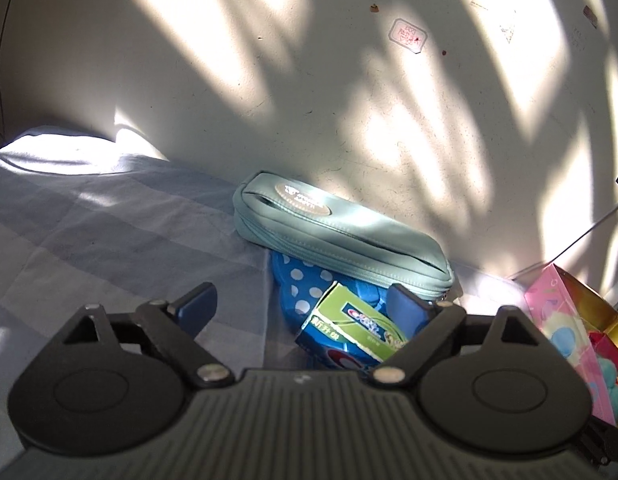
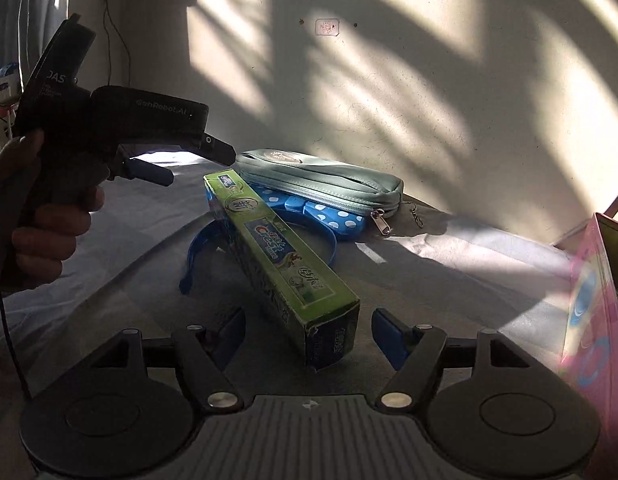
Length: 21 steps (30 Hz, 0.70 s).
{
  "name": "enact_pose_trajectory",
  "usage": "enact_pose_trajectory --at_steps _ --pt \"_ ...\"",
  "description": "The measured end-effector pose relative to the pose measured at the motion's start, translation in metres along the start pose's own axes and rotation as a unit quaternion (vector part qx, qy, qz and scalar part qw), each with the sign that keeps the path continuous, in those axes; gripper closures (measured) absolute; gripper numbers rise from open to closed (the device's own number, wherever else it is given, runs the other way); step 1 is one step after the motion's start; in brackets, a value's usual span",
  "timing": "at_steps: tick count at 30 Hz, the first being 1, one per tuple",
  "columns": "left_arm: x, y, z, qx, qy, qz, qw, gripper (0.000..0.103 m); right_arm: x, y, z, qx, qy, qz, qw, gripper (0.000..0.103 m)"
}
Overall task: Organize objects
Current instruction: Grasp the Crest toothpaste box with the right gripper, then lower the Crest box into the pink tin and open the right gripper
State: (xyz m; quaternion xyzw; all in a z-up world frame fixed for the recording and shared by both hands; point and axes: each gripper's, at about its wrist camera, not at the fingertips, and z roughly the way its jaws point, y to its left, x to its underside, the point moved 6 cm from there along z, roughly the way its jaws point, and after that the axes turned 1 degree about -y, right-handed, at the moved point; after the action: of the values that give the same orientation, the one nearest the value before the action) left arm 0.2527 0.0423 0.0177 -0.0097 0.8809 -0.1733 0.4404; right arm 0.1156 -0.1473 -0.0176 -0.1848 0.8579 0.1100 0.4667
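Note:
A green toothpaste box (image 2: 285, 264) lies slanted on a blue headband (image 2: 201, 248), whose polka-dot bow (image 2: 329, 210) tucks under a grey-green zip pouch (image 2: 321, 176). My right gripper (image 2: 311, 332) is open. The box's near end sits between its blue pads, with gaps on both sides. A hand holds my left gripper (image 2: 189, 164), open and hovering just above the box's far end. In the left wrist view the left gripper (image 1: 303, 306) is open above the box (image 1: 349, 328), bow (image 1: 301, 284) and pouch (image 1: 341, 236), pressing on nothing.
Everything lies on a grey-blue sheet (image 2: 449, 264) against a sunlit wall (image 2: 389, 80). A pink box (image 2: 589, 300) with colourful items stands at the right edge, also the pink box (image 1: 565, 320) in the left wrist view. A cable (image 2: 109, 20) hangs on the wall at left.

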Motion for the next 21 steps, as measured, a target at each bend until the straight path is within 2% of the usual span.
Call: enact_pose_trajectory --at_steps 1,2,3,4,5,9,13,18,21 --pt "0.003 -0.003 0.005 0.004 0.007 0.009 0.9999 0.019 0.001 -0.001 0.004 -0.003 0.005 0.004 1.000 0.042" --pt "0.006 -0.006 0.008 0.016 0.004 0.015 0.9998 0.028 0.003 0.000 0.007 -0.006 0.010 0.008 1.000 0.058" --pt "0.008 -0.008 0.006 0.034 -0.002 0.014 0.9993 0.043 0.003 -0.001 0.009 -0.002 0.011 0.011 1.000 0.060" --pt "0.009 -0.011 0.003 0.053 -0.002 0.012 0.9985 0.053 0.004 0.000 0.008 -0.002 0.009 0.018 1.000 0.060" --pt "0.009 -0.013 -0.001 0.049 0.000 0.013 0.9987 0.056 0.004 0.000 0.006 -0.001 0.009 0.022 1.000 0.060" --pt "0.007 -0.026 -0.025 0.039 -0.015 0.021 0.9989 0.057 0.000 0.002 -0.018 0.000 -0.021 0.023 1.000 0.060" --pt "-0.010 -0.057 -0.058 0.072 -0.053 0.026 0.9957 0.058 -0.008 -0.002 -0.061 0.027 -0.077 0.005 0.997 0.060" --pt "-0.014 -0.135 -0.082 0.124 -0.088 0.076 0.9855 0.057 -0.001 -0.033 -0.119 0.106 -0.128 -0.021 0.986 0.060" --pt "-0.007 -0.188 -0.077 0.164 -0.084 0.097 0.9782 0.057 0.013 -0.061 -0.148 0.170 -0.139 -0.032 0.975 0.060"
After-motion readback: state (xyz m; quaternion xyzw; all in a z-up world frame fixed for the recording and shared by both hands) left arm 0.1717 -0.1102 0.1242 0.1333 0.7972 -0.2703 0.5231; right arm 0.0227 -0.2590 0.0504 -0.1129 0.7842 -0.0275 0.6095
